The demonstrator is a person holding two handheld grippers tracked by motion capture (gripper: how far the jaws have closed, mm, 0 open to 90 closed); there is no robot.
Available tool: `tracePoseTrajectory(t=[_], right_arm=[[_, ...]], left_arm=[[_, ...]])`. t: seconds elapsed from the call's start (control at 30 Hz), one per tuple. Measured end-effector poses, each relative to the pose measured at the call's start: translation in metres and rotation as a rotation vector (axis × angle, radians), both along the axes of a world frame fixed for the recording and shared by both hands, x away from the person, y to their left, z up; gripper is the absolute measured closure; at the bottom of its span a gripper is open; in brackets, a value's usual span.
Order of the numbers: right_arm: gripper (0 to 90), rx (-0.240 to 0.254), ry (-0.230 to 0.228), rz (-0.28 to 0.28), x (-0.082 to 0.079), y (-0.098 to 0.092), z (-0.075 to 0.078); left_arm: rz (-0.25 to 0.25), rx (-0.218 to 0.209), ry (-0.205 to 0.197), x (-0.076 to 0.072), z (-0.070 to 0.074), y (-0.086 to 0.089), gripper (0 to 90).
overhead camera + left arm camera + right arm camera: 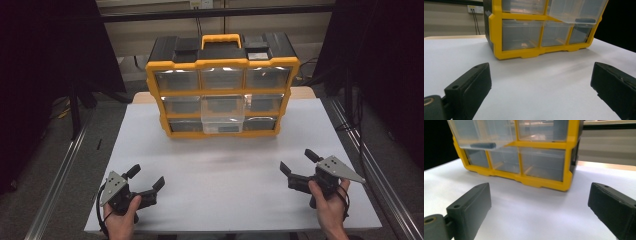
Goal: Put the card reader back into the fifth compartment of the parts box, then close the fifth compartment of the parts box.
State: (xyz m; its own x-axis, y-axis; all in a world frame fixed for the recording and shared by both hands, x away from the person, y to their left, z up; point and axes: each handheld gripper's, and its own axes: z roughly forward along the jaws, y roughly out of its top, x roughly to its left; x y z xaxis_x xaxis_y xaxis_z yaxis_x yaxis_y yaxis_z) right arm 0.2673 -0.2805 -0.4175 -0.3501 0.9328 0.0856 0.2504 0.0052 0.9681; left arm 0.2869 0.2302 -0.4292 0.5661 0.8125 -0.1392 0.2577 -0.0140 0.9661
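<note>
I take the yellow-and-black drawer cabinet [222, 85] as my reference; it stands upright at the far middle of the white table [225, 175], three rows of three clear drawers facing me, yellow carry handle [221, 40] on top.

Left of the cabinet and well forward of it, near the table's front edge, my left gripper [145, 177] rests low in the left hand [120, 220]. Its jaws stand wide apart with nothing between them; in the left gripper view the two black jaws frame bare white tabletop, and the cabinet's lower left corner lies ahead, apart from them.

At the cabinet itself, the middle drawer [223, 114] of the centre row is pulled out toward me and overhangs the bottom row. The other drawers sit flush. In the right gripper view a dark, elongated item [482, 145] lies on the floor of that open drawer; I cannot tell what it is. In the left gripper view it shows through the same drawer's front wall.

Right of the cabinet and likewise well forward of it, my right gripper [296, 162] is held in the right hand [327, 200], grey three-cornered plate [340, 168] uppermost. Its jaws are also spread wide and hold nothing; the right gripper view shows clear table between them and the cabinet's lower right corner beyond, not touching.
</note>
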Motion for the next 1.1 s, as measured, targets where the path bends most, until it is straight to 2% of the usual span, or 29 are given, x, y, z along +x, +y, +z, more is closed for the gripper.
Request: tracePoseTrajectory(t=[0.27, 0.37, 0.43, 0.67, 0.77, 0.87, 1.0, 1.1], right_arm=[[4.4, 0.003, 0.031, -0.052, -0.010, -0.013, -0.008], [4.7, 0.008, 0.037, -0.063, -0.013, -0.015, -0.011], [4.6, 0.006, 0.043, -0.057, -0.015, -0.016, -0.012], [2.9, -0.008, 0.039, -0.033, -0.013, -0.017, -0.013], [3.1, 0.001, 0.041, -0.020, -0.011, -0.017, -0.012], [1.7, -0.014, 0.031, -0.008, -0.009, -0.015, -0.010], [0.7, 0.016, 0.028, 0.021, -0.006, -0.012, -0.009], [1.0, 0.038, 0.028, 0.048, -0.005, -0.010, -0.009]], left_arm=[[0.003, 0.012, 0.002, 0.000, 0.000, 0.002, 4.0], [0.000, 0.004, -0.004, -0.002, 0.000, 0.001, 4.0], [0.007, 0.021, 0.000, -0.003, -0.001, 0.000, 4.0], [0.007, -0.002, 0.001, -0.003, -0.001, -0.001, 3.9], [0.003, 0.008, 0.007, -0.003, -0.001, -0.001, 3.9], [0.006, 0.003, 0.010, -0.001, -0.001, -0.001, 3.9], [0.003, 0.015, 0.020, 0.000, -0.003, 0.000, 4.0], [0.002, 0.005, 0.017, 0.000, -0.002, -0.001, 4.0]])
